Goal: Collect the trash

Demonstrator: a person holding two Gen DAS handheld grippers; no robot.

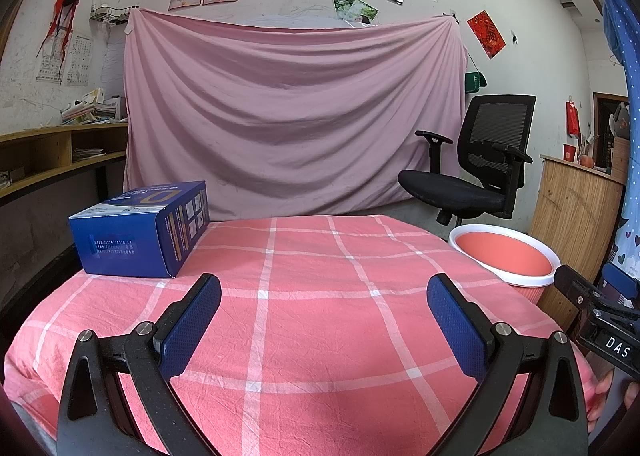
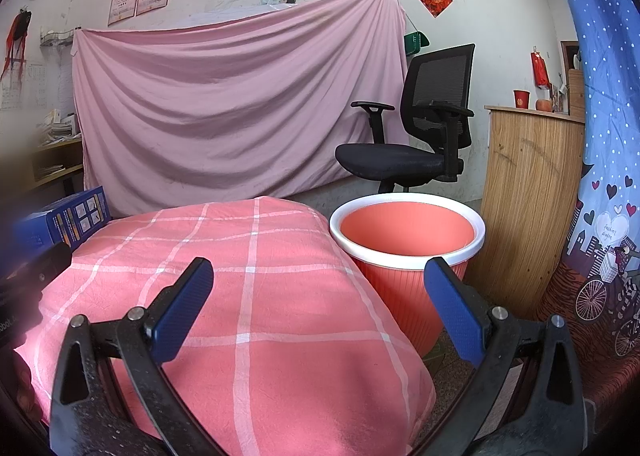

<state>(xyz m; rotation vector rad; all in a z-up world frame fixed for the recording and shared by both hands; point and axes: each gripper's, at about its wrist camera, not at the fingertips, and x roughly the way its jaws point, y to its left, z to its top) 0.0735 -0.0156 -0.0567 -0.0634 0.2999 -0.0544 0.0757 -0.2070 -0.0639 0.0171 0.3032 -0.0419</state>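
Note:
A blue cardboard box [image 1: 140, 230] lies on the far left of the table with the pink checked cloth [image 1: 304, 296]; it also shows at the left edge of the right wrist view [image 2: 68, 222]. An orange trash bin with a white rim [image 2: 408, 244] stands on the floor beside the table's right side, and looks empty; it also shows in the left wrist view [image 1: 506, 256]. My left gripper [image 1: 324, 296] is open and empty above the table's near part. My right gripper [image 2: 320, 280] is open and empty over the table's right edge, near the bin.
A black office chair [image 2: 416, 128] stands behind the bin. A wooden cabinet [image 2: 528, 192] is right of the bin, and a blue patterned curtain [image 2: 600, 176] hangs at the far right. A pink sheet [image 1: 292, 112] covers the back wall. Shelves [image 1: 60, 156] stand at left.

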